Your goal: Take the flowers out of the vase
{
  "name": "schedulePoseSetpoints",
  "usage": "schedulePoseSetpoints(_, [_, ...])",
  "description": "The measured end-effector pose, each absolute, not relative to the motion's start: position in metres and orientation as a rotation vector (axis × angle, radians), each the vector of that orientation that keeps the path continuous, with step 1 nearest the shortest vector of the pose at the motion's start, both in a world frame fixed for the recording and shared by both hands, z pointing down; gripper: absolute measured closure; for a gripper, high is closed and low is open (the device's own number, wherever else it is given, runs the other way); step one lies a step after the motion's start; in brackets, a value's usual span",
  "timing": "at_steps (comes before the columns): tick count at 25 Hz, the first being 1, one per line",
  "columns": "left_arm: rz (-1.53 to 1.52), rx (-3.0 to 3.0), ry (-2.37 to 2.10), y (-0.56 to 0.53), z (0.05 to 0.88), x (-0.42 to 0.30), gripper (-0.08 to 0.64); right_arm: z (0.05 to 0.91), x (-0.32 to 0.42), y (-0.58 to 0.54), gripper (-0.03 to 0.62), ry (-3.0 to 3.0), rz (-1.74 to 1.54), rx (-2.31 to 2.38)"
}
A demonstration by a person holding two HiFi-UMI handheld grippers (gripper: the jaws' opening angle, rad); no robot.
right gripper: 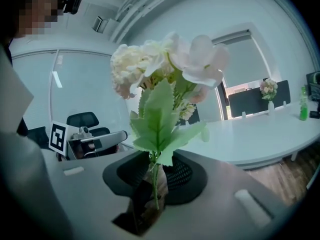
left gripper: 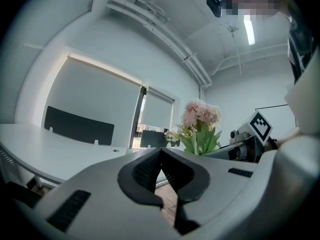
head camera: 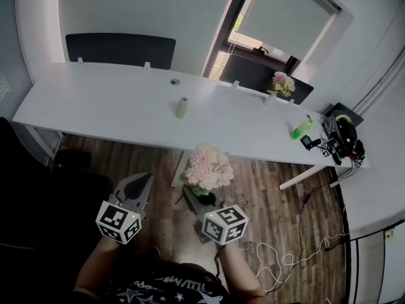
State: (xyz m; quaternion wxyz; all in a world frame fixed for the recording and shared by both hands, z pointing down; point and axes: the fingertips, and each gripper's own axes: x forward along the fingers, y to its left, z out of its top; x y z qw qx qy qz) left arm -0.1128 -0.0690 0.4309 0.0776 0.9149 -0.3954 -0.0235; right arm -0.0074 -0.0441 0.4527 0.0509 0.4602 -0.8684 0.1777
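Fingers (right gripper: 186,177) on upright flowers (right gripper: 161,115) (blooms up)

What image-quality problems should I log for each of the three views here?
Head view: evenly lit, though the lower left is nearly black. Left gripper view: fisheye bends straight lines, corners vignette, the ceiling light blooms. Right gripper view: the flowers sit close to the lens, their pale petals washed out and soft; the table curves.

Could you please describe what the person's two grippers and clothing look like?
Both the left gripper and right gripper have smooth grey tapered jaws lined with black ribbed pads. Each carries a white cube bearing black square markers. The person wears a dark shirt with white star print.
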Motion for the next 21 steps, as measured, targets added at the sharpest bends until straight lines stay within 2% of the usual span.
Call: schedulePoseSetpoints(21, [-0.062, 2.726, -1.299, 0.077, 0.405, -0.050, 0.551, 0.439, 0.051, 0.099, 0.506, -2.707, 0.497, 1.254])
